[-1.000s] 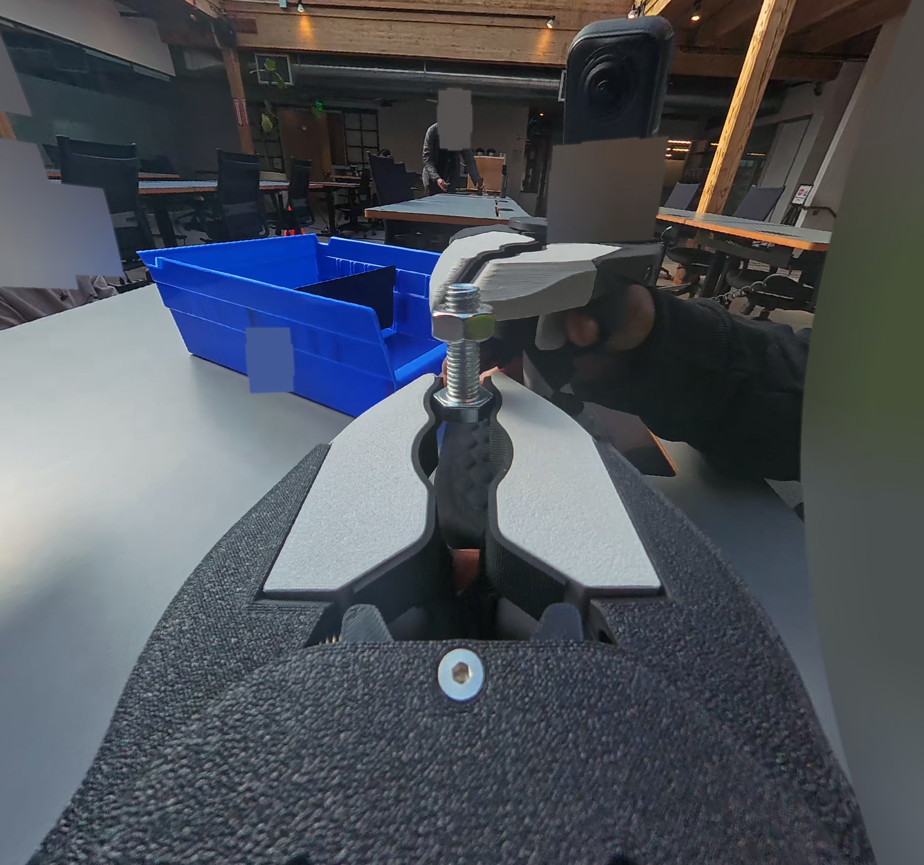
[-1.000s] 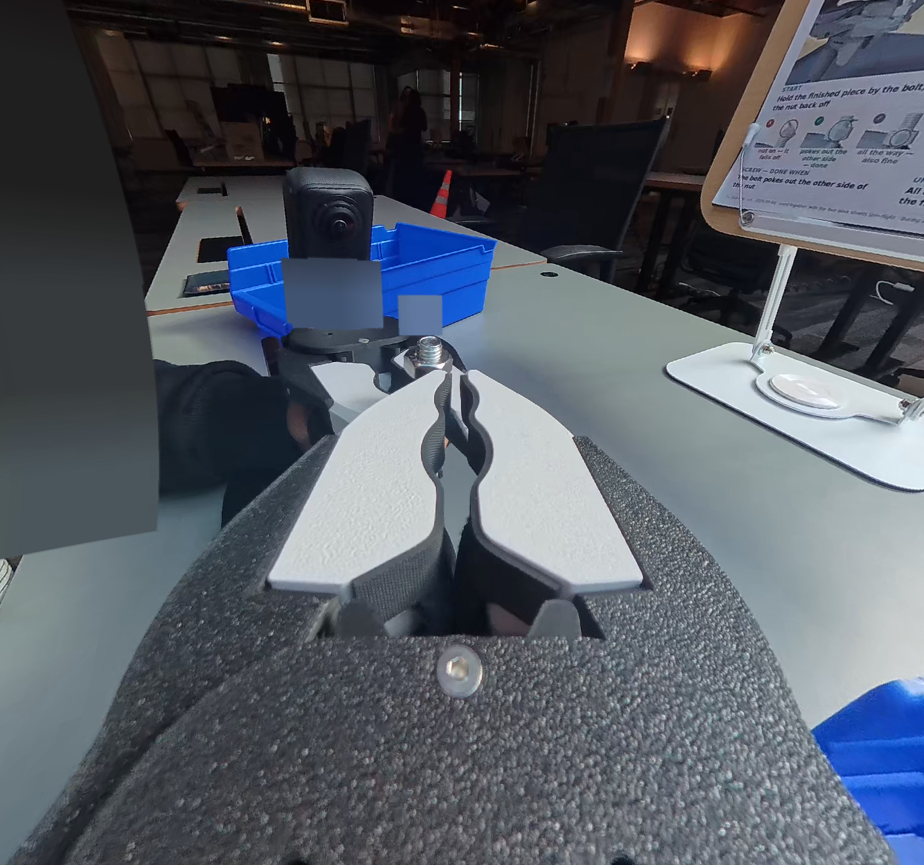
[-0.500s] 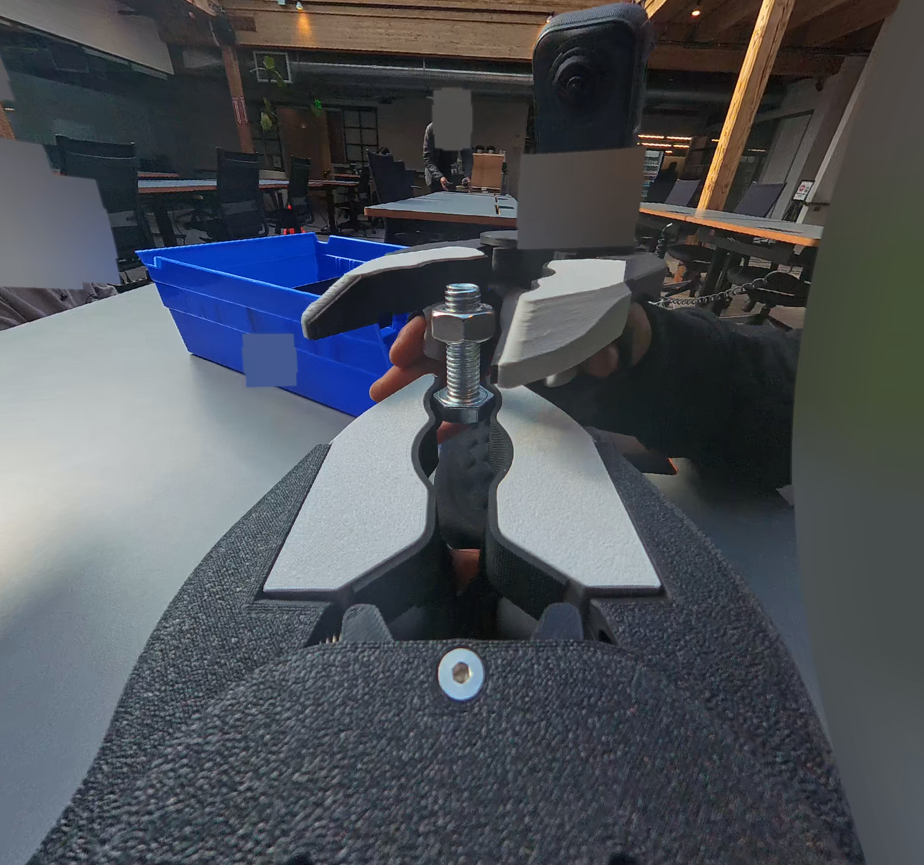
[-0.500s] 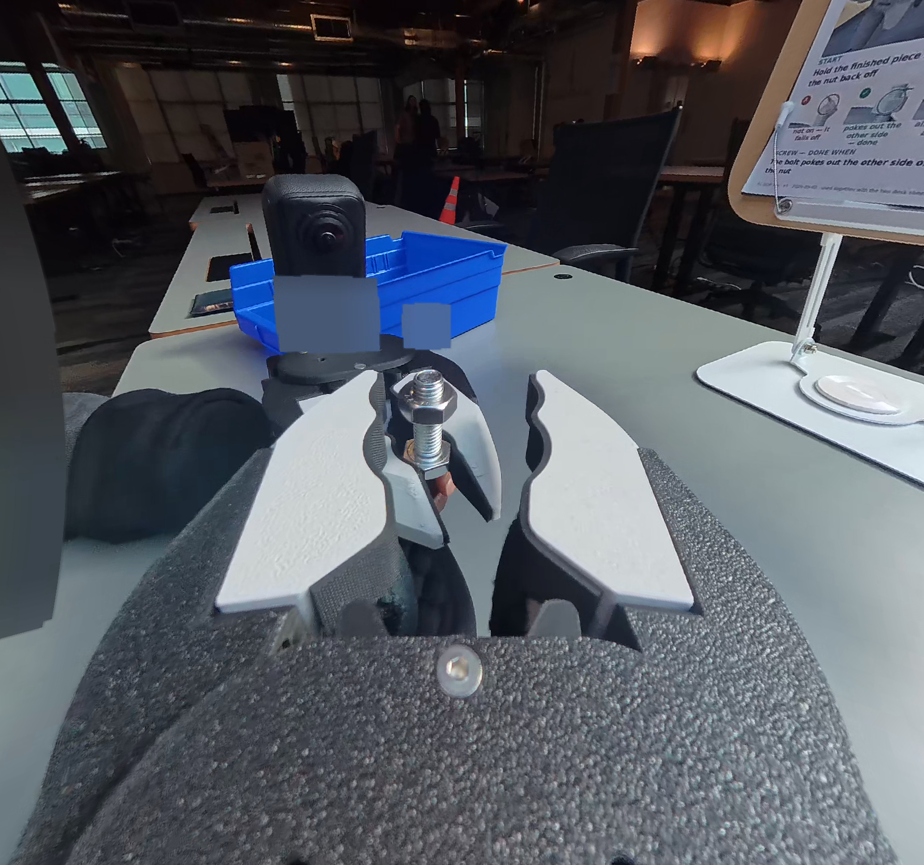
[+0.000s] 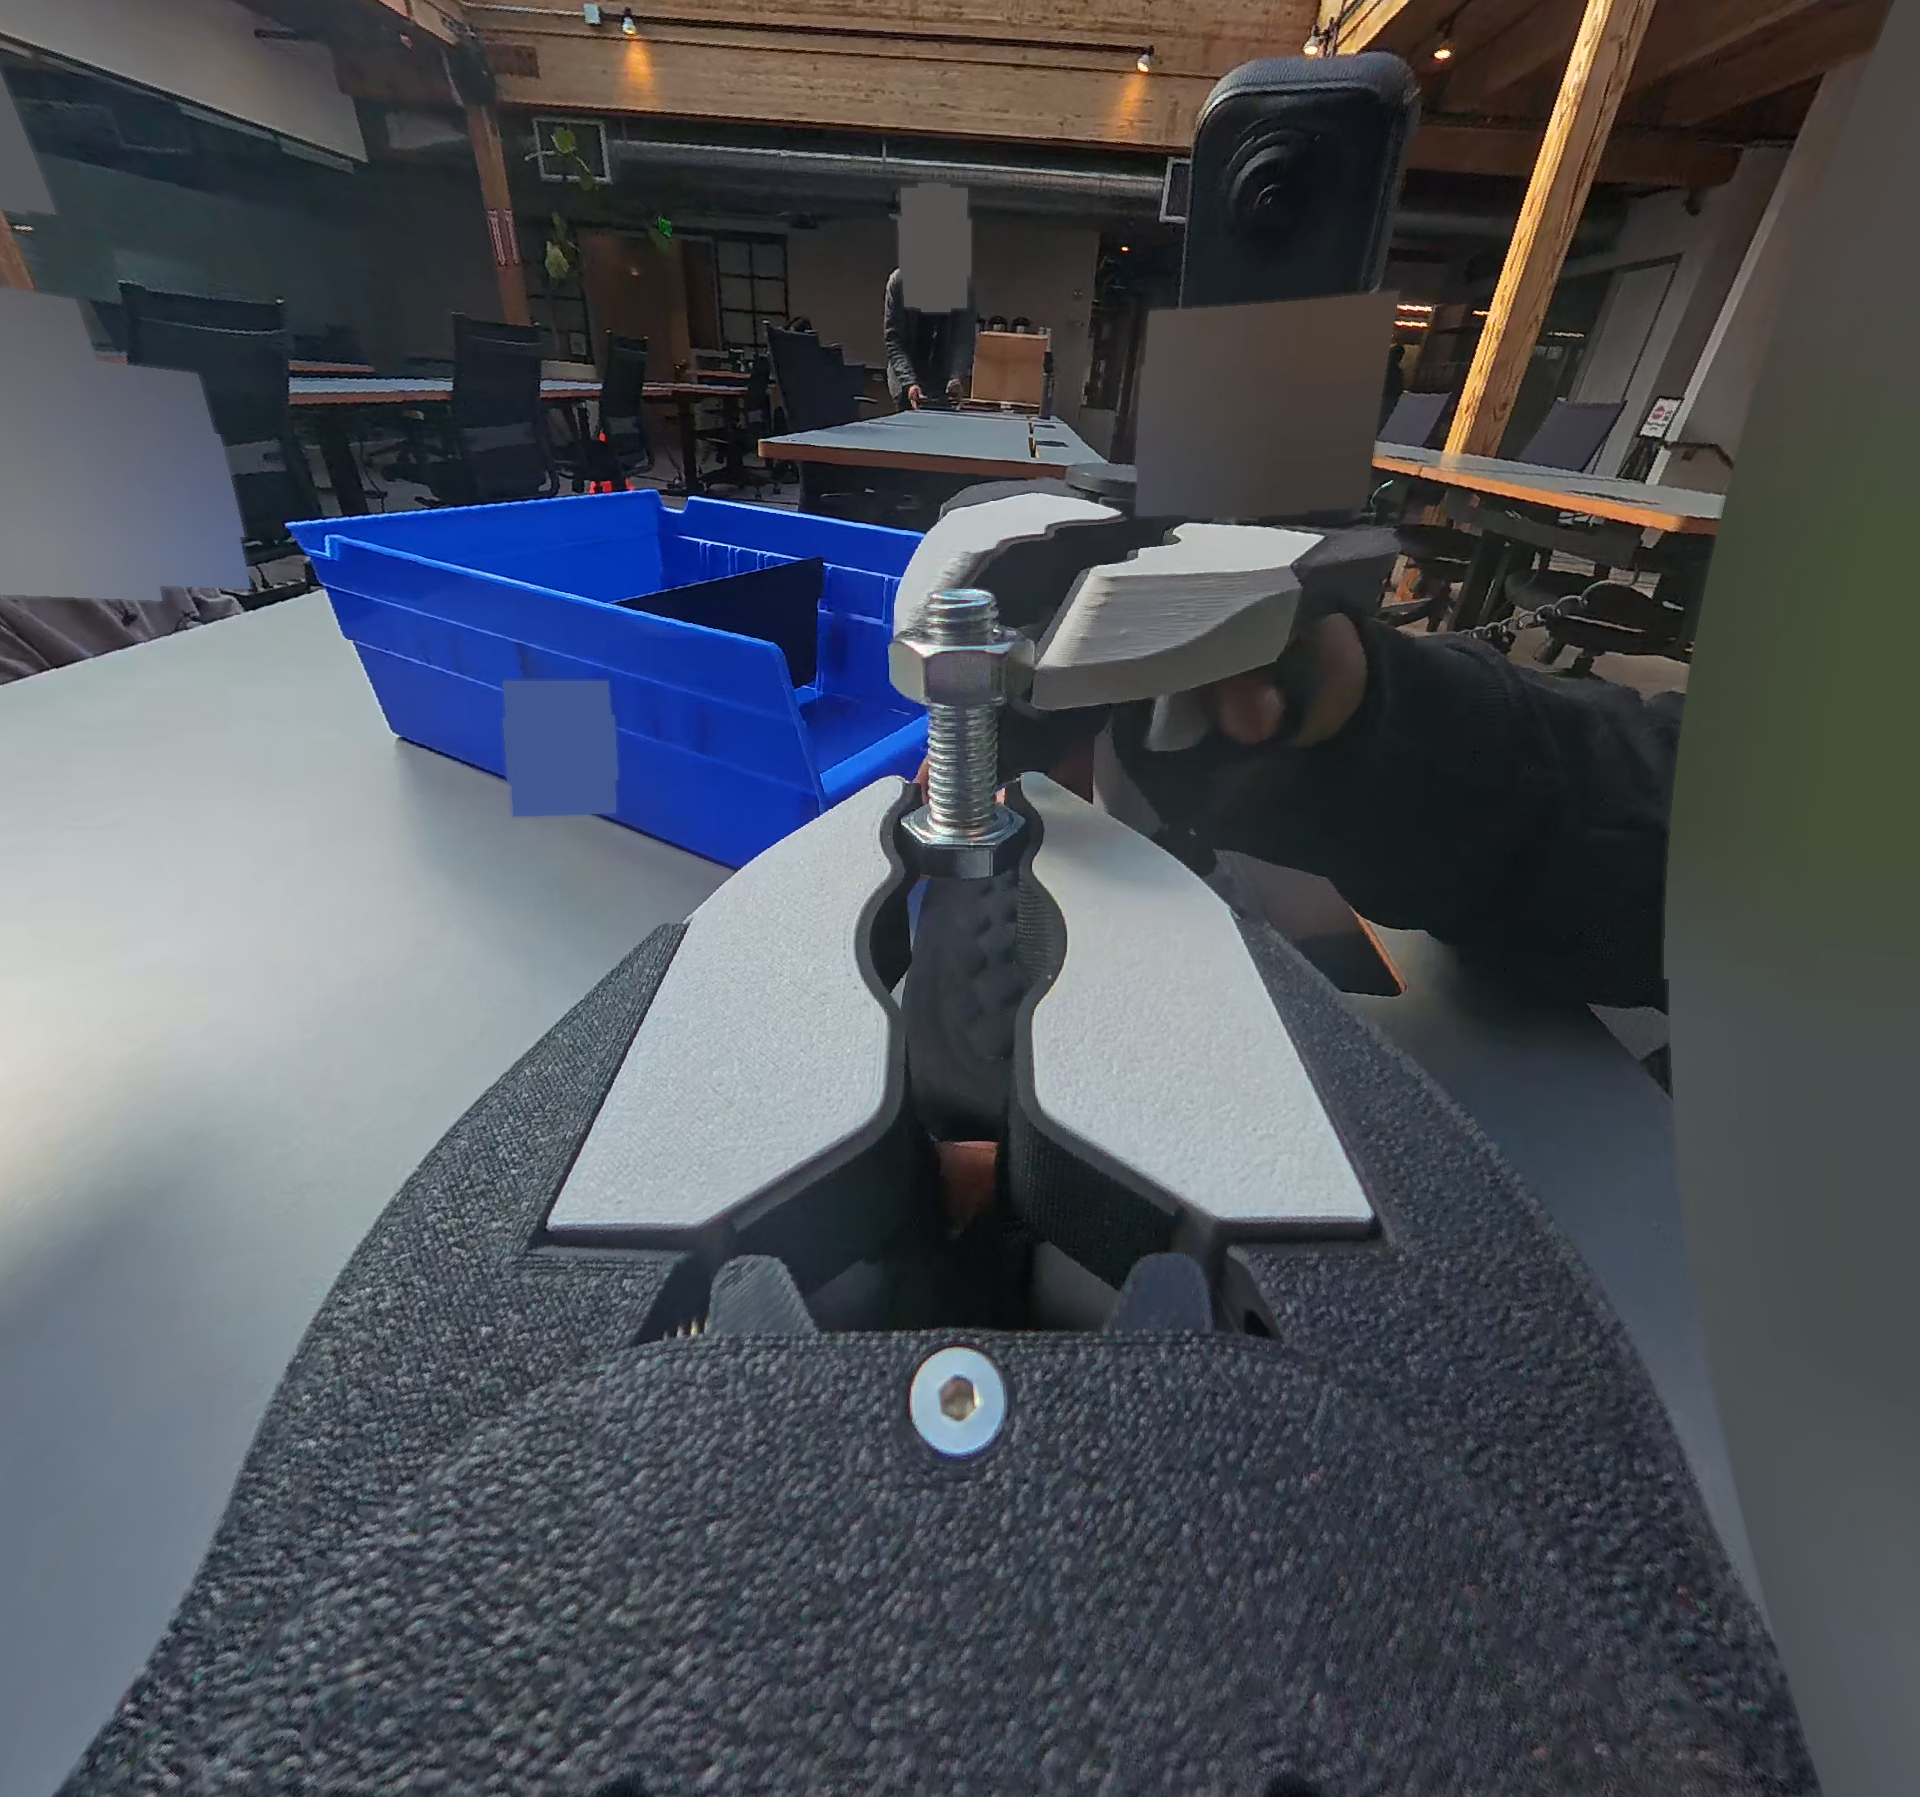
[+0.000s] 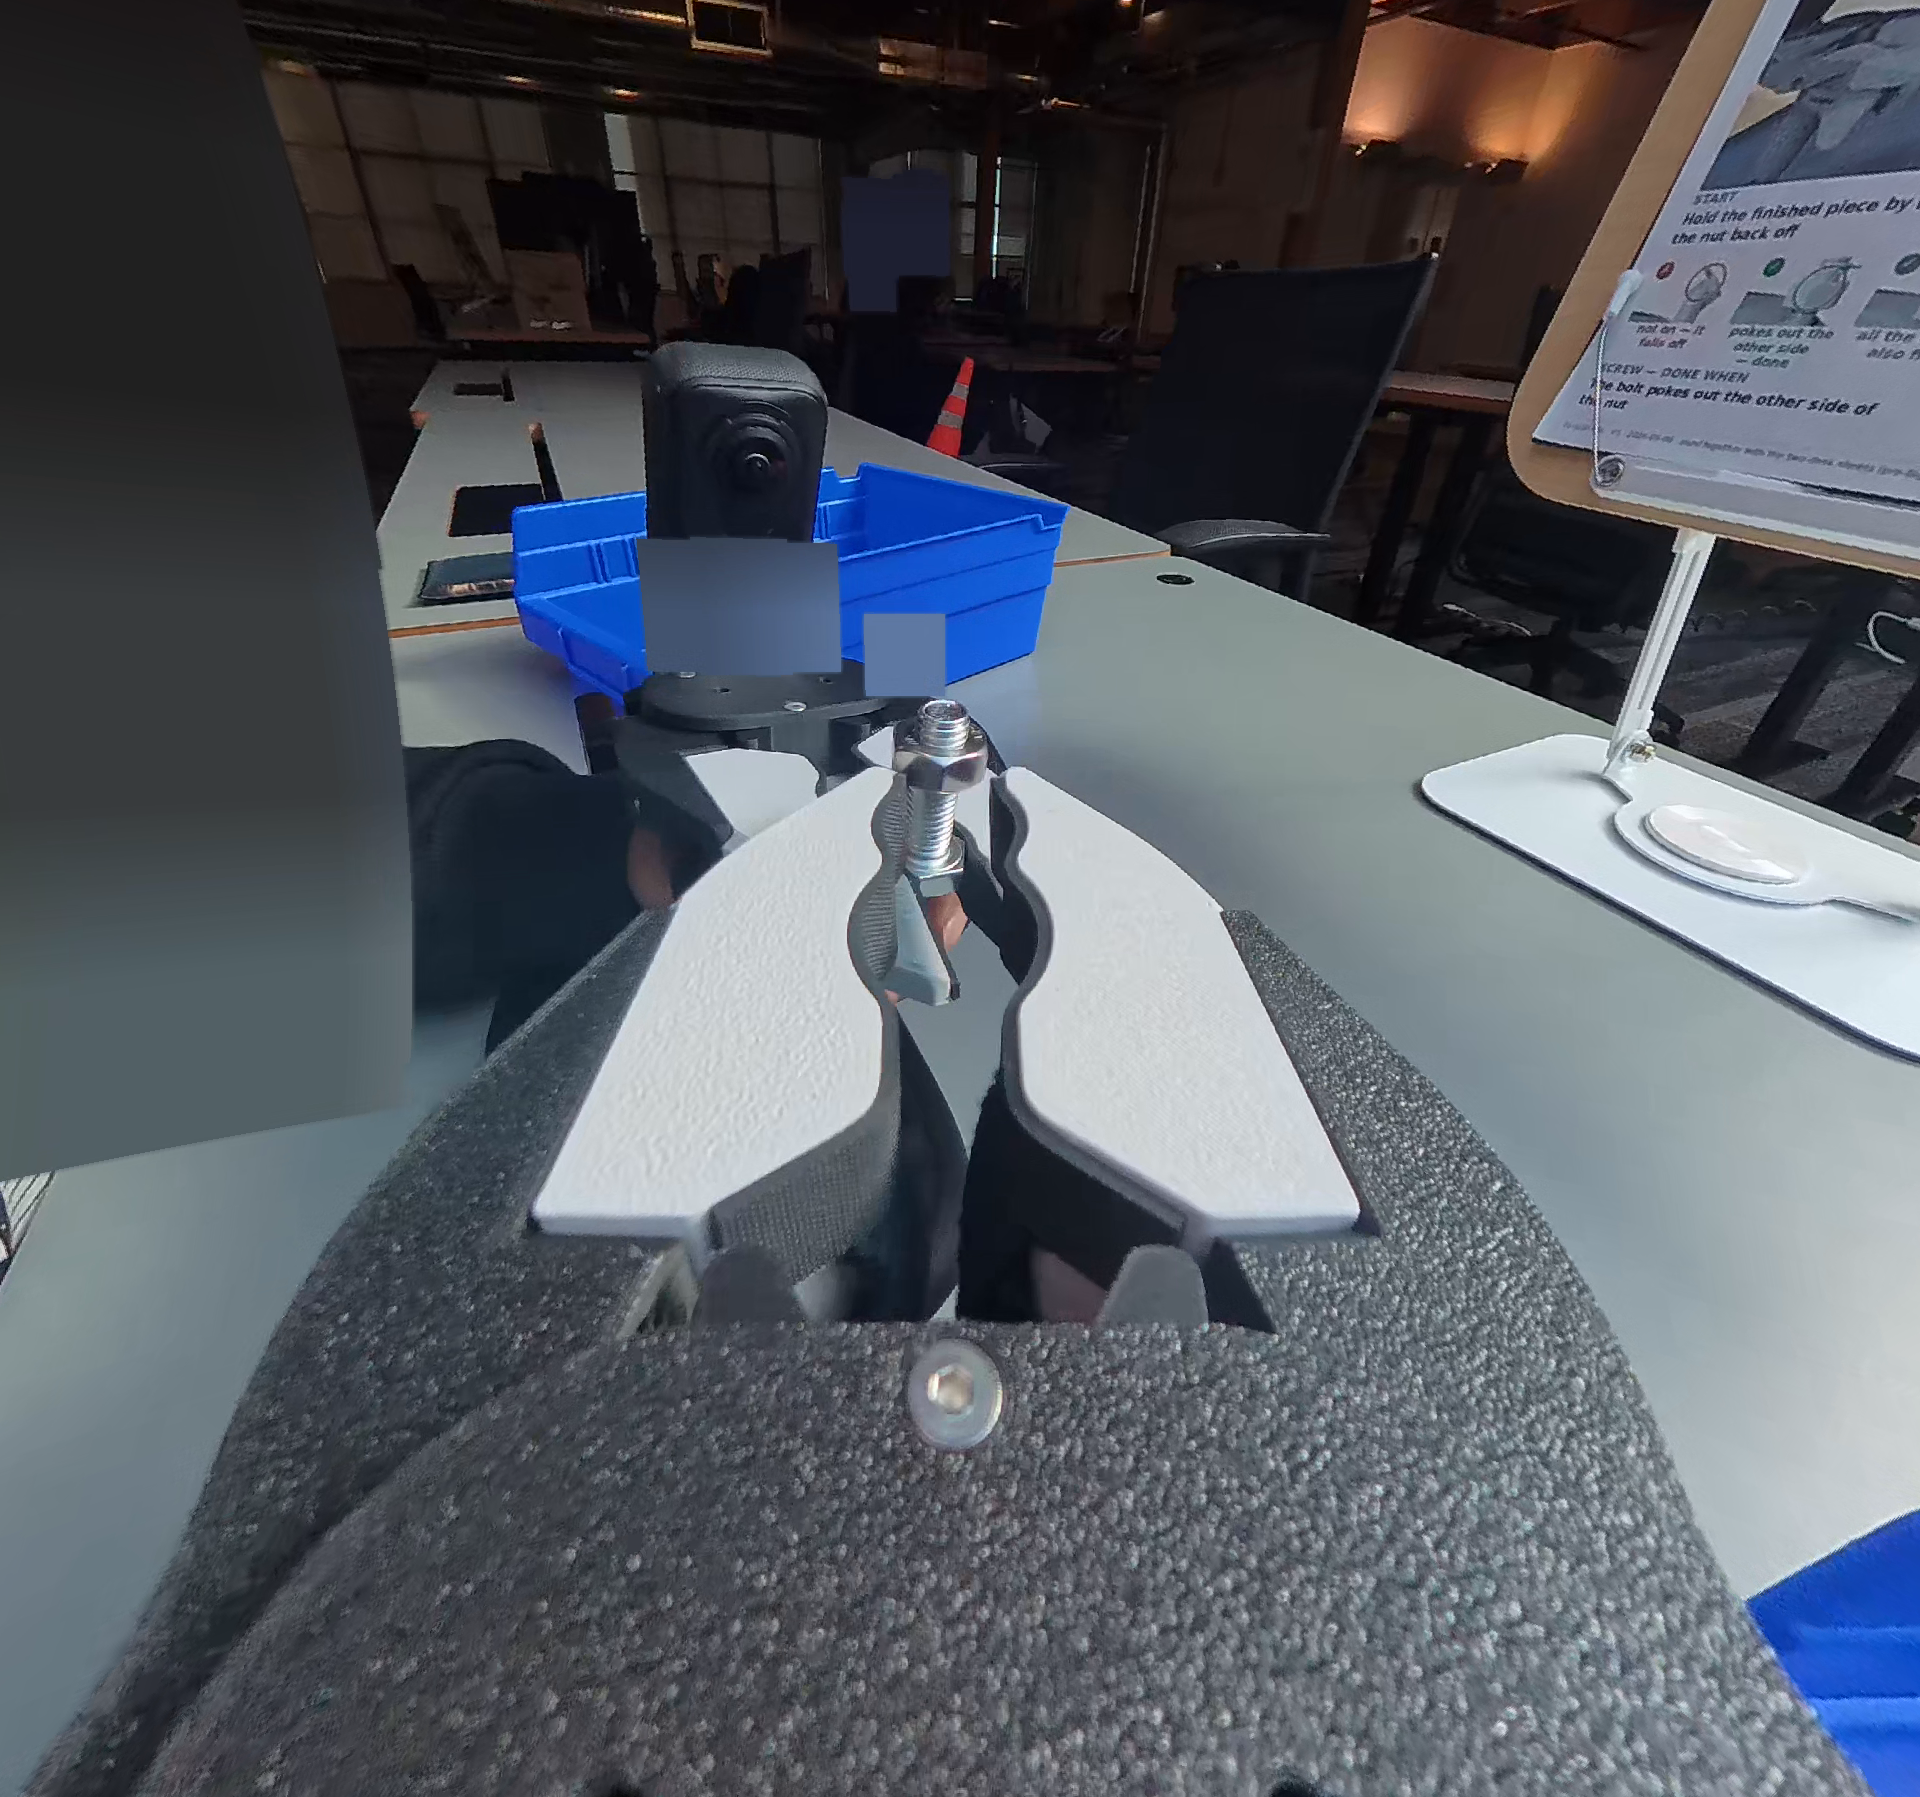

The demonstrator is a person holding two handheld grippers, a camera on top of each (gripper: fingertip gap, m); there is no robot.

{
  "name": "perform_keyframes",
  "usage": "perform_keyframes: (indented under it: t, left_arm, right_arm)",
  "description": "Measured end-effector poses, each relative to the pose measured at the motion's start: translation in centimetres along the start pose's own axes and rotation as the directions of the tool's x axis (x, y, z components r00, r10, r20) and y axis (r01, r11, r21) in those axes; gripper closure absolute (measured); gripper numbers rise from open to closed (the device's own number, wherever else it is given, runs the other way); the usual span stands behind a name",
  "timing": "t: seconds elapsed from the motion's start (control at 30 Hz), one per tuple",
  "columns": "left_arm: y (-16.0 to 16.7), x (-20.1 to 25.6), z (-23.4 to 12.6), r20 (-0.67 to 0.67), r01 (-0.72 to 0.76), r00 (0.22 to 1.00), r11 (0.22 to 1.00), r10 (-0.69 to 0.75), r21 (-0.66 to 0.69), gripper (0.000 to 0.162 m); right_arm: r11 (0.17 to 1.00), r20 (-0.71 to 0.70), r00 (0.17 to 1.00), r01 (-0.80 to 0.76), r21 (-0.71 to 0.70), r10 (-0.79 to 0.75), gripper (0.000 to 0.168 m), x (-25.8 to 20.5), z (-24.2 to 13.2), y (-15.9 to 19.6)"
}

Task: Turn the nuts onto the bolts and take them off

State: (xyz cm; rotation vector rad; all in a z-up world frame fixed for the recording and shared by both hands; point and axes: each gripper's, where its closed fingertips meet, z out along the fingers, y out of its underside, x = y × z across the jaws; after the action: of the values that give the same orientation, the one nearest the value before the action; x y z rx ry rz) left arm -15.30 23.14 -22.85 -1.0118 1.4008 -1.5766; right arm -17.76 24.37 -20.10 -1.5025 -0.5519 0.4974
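A steel bolt stands upright, threads up, with a hex nut near its top end. My left gripper is shut on the bolt's head and holds it above the grey table. My right gripper comes in from the right and is closed around the nut, one fingertip on each side. In the left wrist view the right gripper reaches the nut at its level, held by a black-gloved hand. The right wrist view shows the bolt and the left gripper below it.
A blue bin with a black divider sits on the table behind the bolt; it also shows in the right wrist view. An instruction board on a white stand base is at the right. Another blue bin's corner is at the lower right. My two grippers' fingertips are within a few centimetres of each other.
The right gripper held the nut a second ago, opened wide and swung round half a second ago, and has now closed on the nut again. The left gripper and bolt stayed still.
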Motion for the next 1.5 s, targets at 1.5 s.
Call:
perform_keyframes:
  t: [1.5]
  left_arm:
    - [0.0,0.1,0.0,-0.002,0.0,1.0,1.0,0.0,-0.002,0.147]
  right_arm:
    - [0.999,-0.016,0.999,-0.034,0.012,0.035,0.165,1.0,-0.4,-0.1]
